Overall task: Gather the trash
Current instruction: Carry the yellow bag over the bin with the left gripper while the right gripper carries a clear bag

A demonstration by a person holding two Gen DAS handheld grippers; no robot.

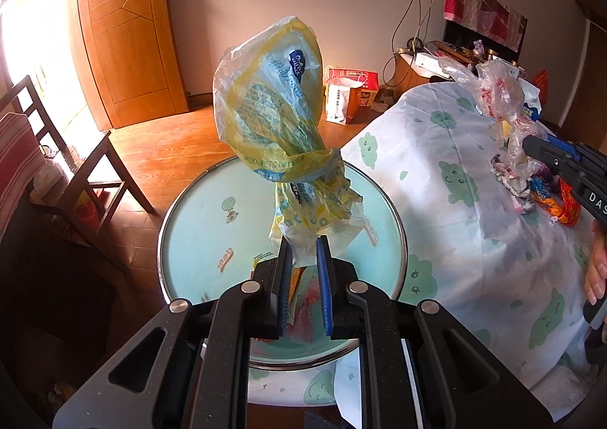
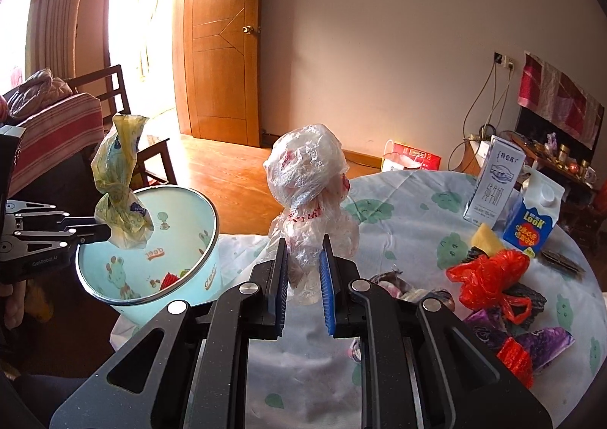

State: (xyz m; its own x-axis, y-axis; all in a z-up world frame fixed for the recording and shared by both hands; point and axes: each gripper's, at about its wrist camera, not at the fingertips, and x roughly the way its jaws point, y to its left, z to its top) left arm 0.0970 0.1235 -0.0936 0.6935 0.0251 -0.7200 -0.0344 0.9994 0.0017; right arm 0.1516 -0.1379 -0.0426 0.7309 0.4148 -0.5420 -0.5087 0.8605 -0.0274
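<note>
Left gripper point(image 1: 304, 258) raised, fingers point(image 1: 285, 277) pinched shut, right gripper point(image 2: 303, 262) level, fingers clamped.

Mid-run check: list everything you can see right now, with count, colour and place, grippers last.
yellow-blue plastic bag: 1, knotted, held above the bin
clear plastic bag: 1, red print, held above the table
trash bin: 1, light blue, beside the table, some trash inside
table: 1, white cloth with green clouds
red plastic bag: 1, on the table
purple wrappers: several, near table edge
milk cartons: 2, white and blue-white, far side of the table
left gripper: shut on the yellow-blue bag
right gripper: shut on the clear bag
</note>
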